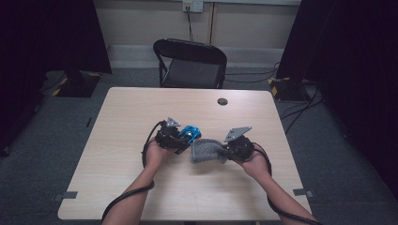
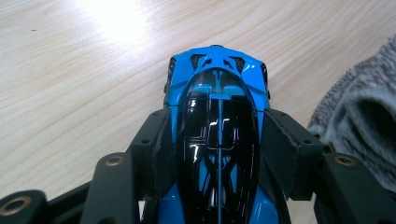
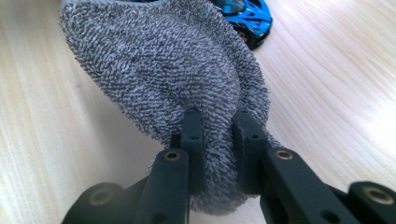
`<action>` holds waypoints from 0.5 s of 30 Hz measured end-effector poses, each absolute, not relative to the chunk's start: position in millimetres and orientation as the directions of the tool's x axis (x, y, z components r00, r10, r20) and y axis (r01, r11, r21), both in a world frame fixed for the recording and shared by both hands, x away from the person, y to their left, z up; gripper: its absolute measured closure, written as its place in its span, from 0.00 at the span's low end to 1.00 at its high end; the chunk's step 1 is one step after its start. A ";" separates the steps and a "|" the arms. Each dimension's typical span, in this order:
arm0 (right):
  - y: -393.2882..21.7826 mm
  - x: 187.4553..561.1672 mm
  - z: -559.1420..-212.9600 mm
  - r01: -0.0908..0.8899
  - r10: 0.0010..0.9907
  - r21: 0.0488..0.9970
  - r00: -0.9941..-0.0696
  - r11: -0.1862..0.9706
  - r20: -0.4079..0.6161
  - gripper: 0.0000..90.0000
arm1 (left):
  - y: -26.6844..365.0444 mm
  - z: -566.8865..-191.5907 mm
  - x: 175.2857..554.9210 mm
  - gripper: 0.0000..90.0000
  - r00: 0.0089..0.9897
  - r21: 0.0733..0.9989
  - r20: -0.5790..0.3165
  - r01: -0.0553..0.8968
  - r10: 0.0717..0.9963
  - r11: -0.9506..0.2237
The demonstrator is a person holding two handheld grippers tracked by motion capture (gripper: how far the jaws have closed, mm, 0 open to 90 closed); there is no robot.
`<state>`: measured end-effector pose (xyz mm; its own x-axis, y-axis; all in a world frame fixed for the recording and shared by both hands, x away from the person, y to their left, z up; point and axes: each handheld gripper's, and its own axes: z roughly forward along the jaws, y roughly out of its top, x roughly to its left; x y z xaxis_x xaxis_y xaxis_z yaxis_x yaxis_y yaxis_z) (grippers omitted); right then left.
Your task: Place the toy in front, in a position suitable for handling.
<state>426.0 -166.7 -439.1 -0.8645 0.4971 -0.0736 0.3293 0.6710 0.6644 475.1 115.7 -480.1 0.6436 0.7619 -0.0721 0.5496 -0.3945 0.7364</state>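
Note:
A blue and black toy car [image 2: 217, 121] sits between the jaws of my left gripper [image 2: 217, 140], whose pads press on its two sides. In the high view the toy car [image 1: 191, 133] is near the middle of the wooden table [image 1: 141, 108], with the left gripper [image 1: 180, 140] shut on it. My right gripper [image 3: 219, 135] is shut on a bunched fold of a grey terry cloth [image 3: 163, 65]. The grey cloth [image 1: 206, 151] hangs between the two grippers in the high view, its far end close to the car, and the right gripper [image 1: 227, 152] holds its right end.
A black folding chair [image 1: 190, 63] stands behind the table's far edge. A small dark round disc [image 1: 222, 101] lies on the far right part of the tabletop. Cables trail from both grippers toward the near edge.

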 end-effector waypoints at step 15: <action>-144.2 415.0 -446.1 0.268 0.413 0.644 -0.907 0.716 -0.082 0.85 | 113.6 -478.4 476.3 0.49 0.639 0.723 -0.078 0.565 0.766 -0.398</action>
<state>415.0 -144.2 -446.1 -0.9070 0.4130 -0.0822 0.2677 0.7162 0.6445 476.3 113.6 -478.4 0.6386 0.7655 -0.0784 0.5653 -0.3976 0.7227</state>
